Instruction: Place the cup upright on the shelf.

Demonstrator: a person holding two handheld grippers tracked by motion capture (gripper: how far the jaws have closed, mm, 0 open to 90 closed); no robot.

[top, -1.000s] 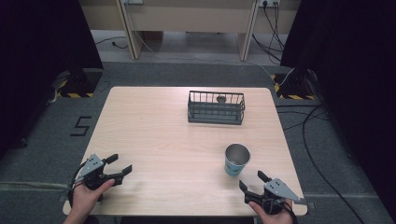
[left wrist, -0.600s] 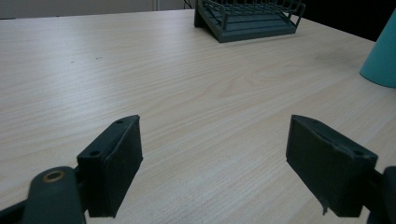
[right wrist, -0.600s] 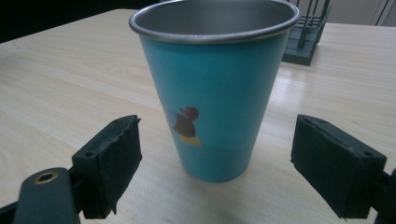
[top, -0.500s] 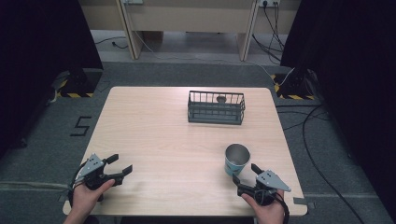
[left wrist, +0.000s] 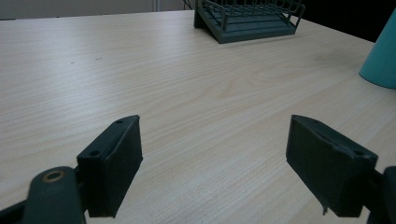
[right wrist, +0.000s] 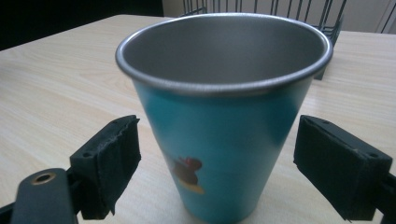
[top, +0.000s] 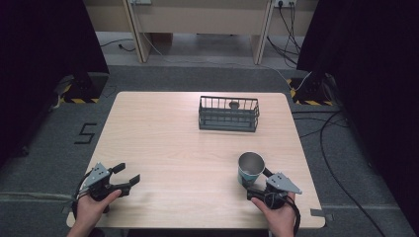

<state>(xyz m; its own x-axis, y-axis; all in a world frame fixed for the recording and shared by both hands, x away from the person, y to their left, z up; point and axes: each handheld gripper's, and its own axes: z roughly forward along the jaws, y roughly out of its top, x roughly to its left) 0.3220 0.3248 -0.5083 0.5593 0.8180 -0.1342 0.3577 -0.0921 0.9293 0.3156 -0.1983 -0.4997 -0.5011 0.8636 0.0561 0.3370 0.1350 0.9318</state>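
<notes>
Cup (top: 251,168) is the thing at hand: a teal tumbler with a bare metal inside and rim, standing upright on the pale wooden bench (top: 173,133), toward the near right part of it. The right gripper (top: 257,183) sits just on the near side of the cup, held low in the person's right hand (top: 277,213). In the right gripper view the cup (right wrist: 224,116) stands squarely between the two black jaws, which are spread wide; a gap of bench shows on either side of the cup's wall, so neither pad touches it. A small printed figure shows low on the cup's side.

Beyond the cup, toward the far edge, stands a dark wire basket (top: 229,113) with a small round thing inside it that is too small to tell. Well to the left of the cup, the left gripper (top: 127,177) rests near the front edge in the left hand (top: 91,210), its jaws also spread apart with bare bench between them.
</notes>
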